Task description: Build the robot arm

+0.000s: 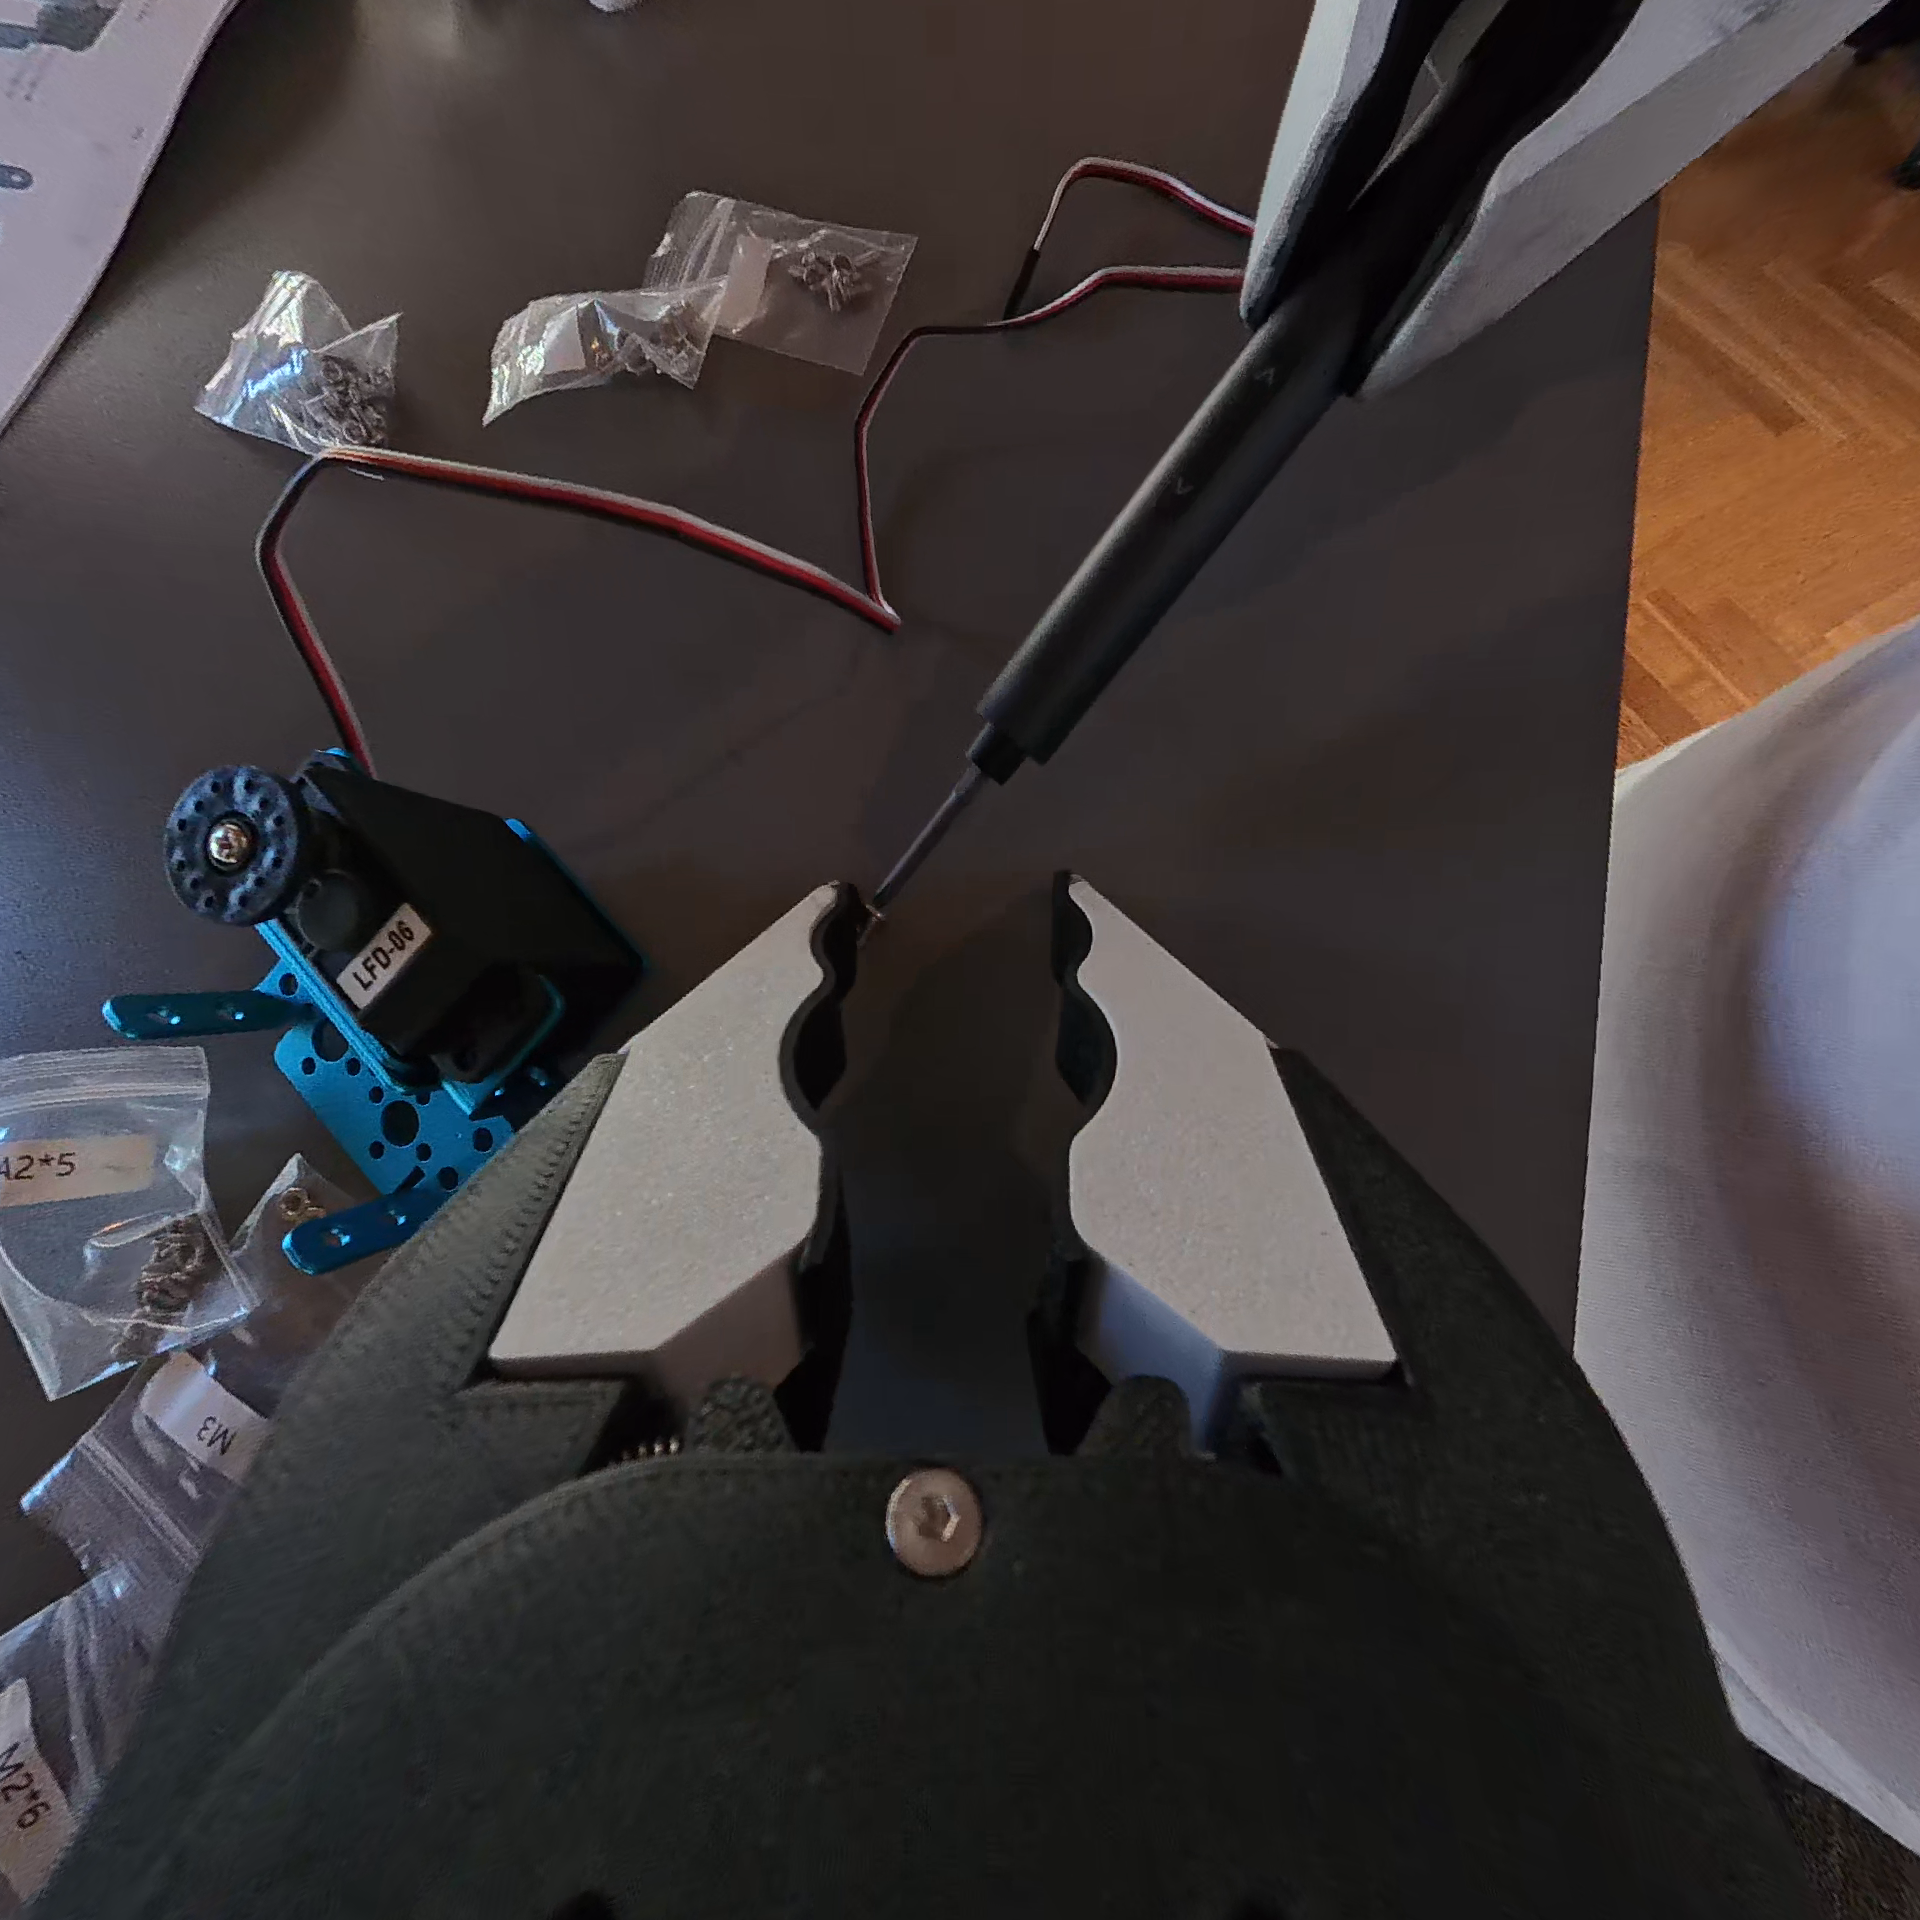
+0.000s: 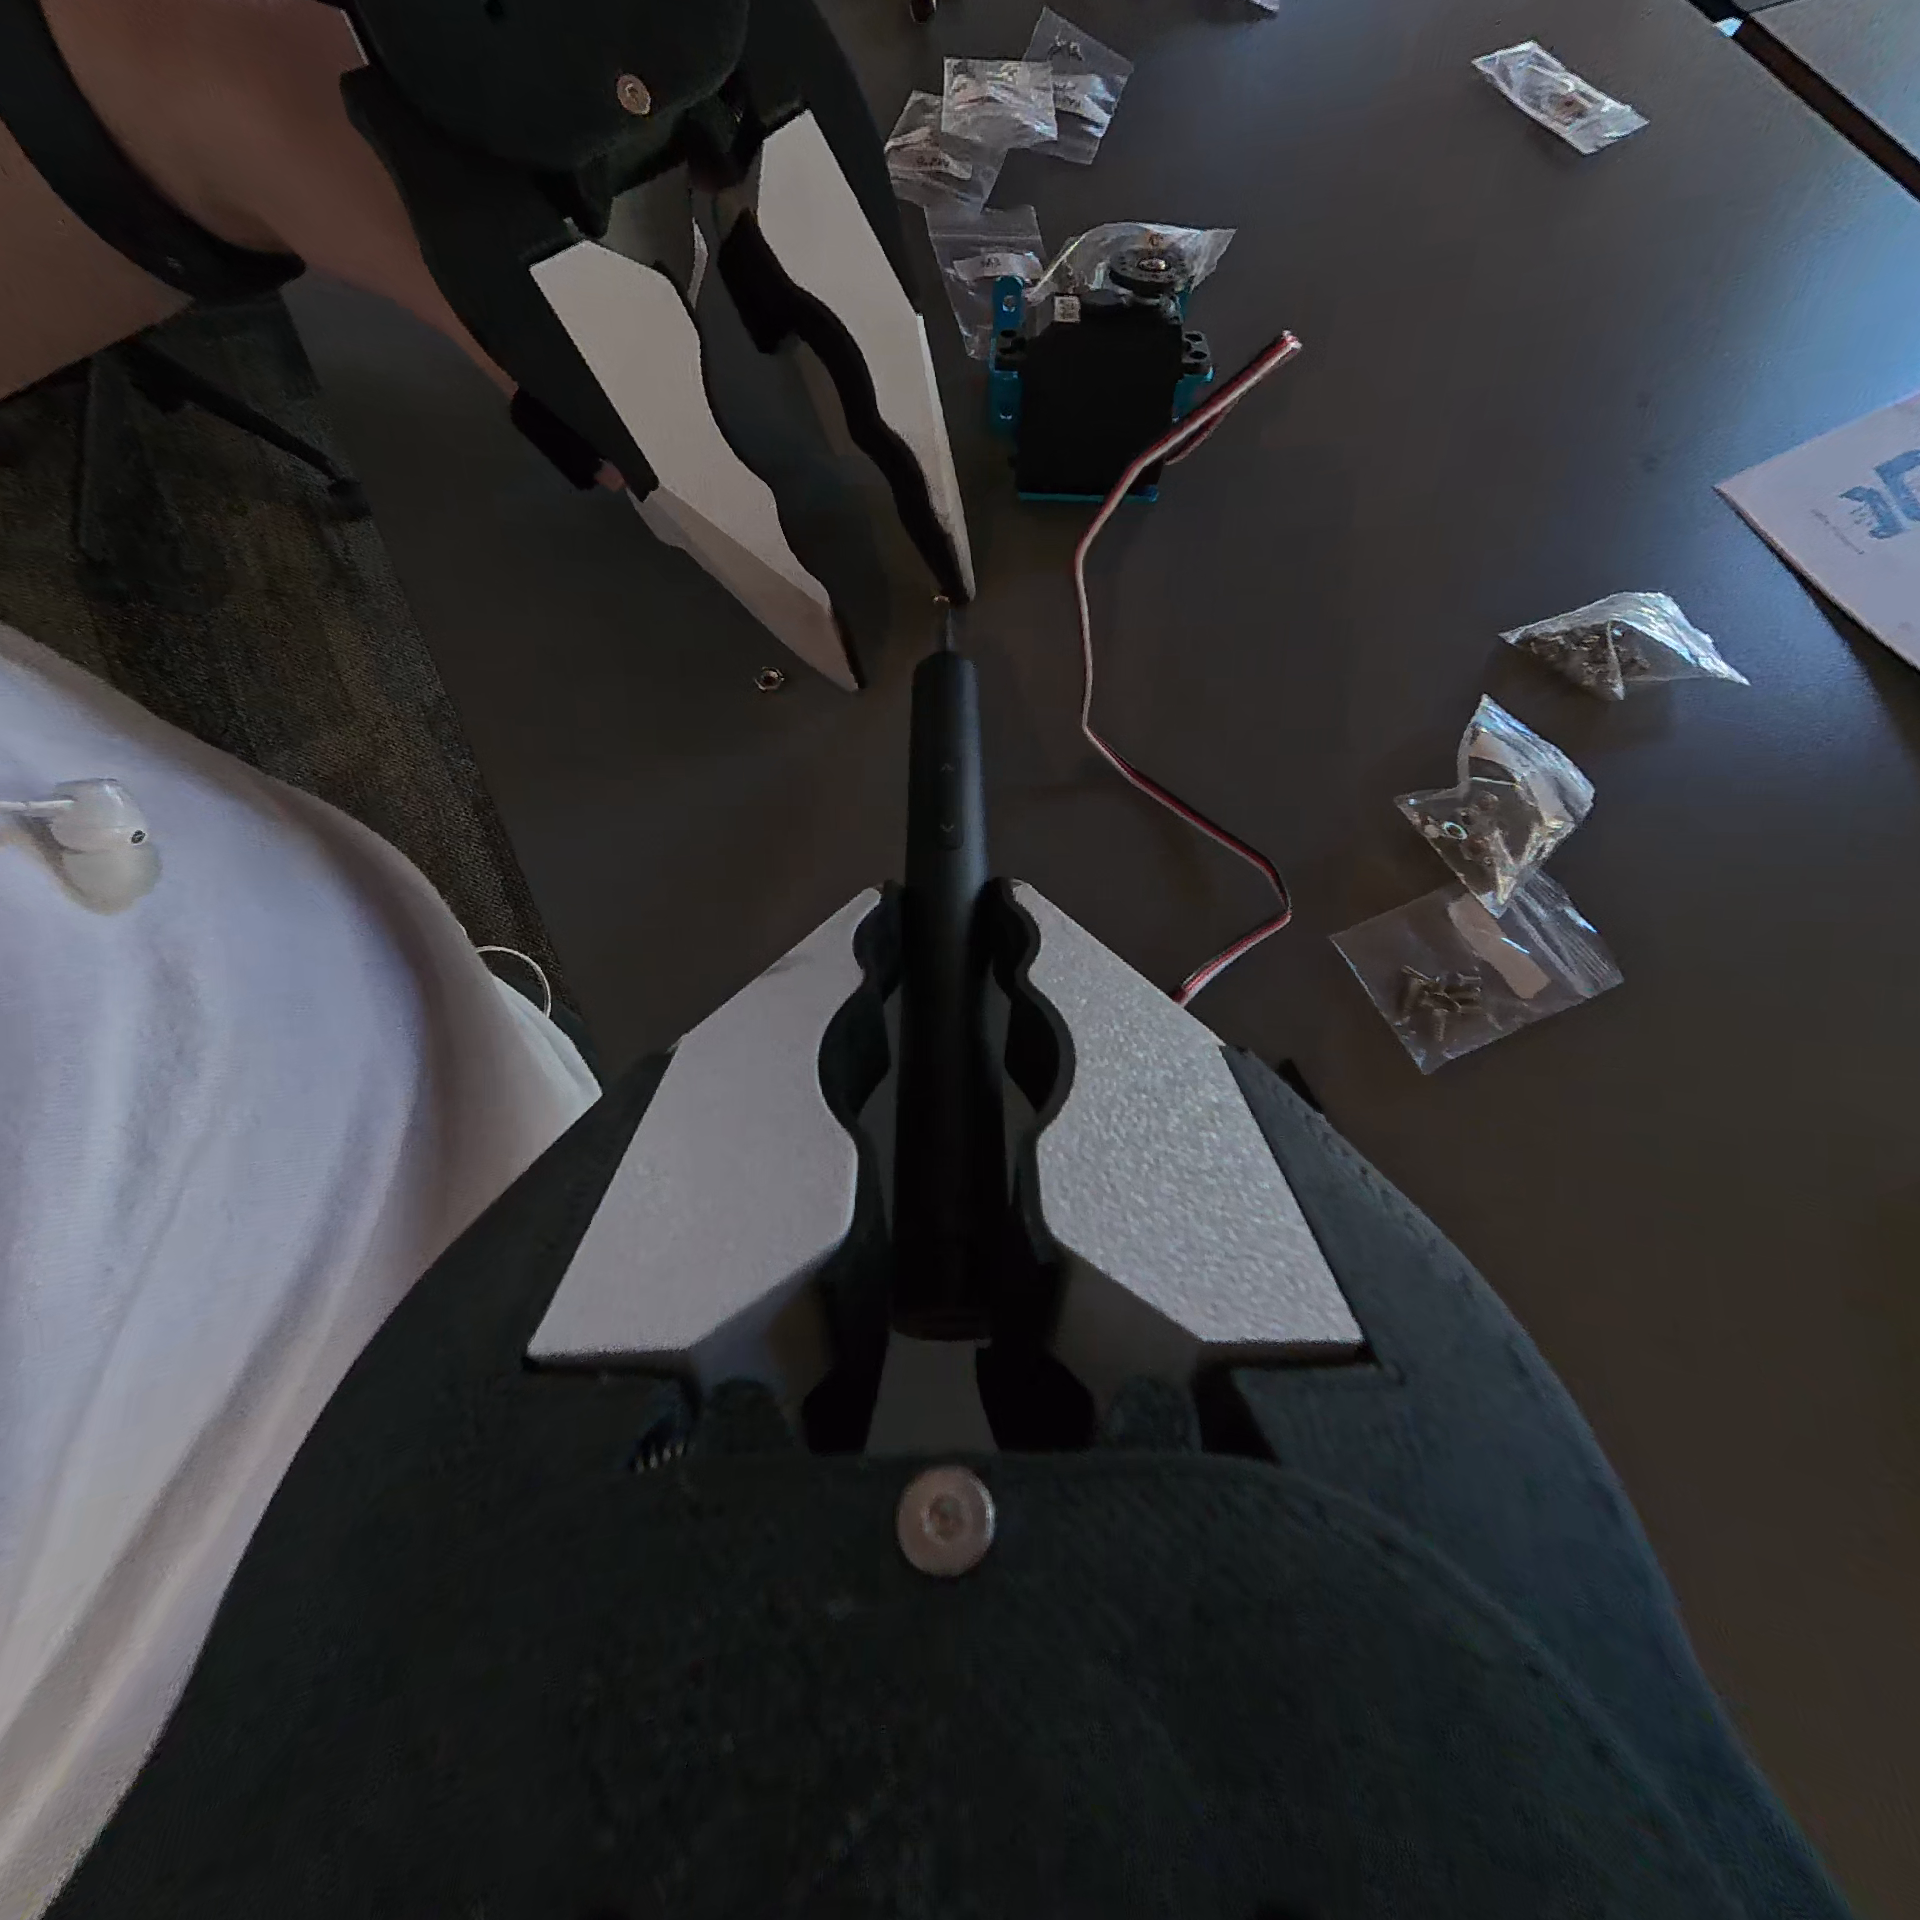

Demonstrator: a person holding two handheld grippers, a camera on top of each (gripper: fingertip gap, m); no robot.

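A hobby workbench at home: dark table (image 1: 1299, 935), screw bags (image 1: 301, 364), parquet floor (image 1: 1787, 416)

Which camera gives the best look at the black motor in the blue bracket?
The left wrist view: the motor sits close, showing its round black horn, side sticker and blue bracket. In the right wrist view the motor is small and far, seen from its wire end, beyond the left gripper.
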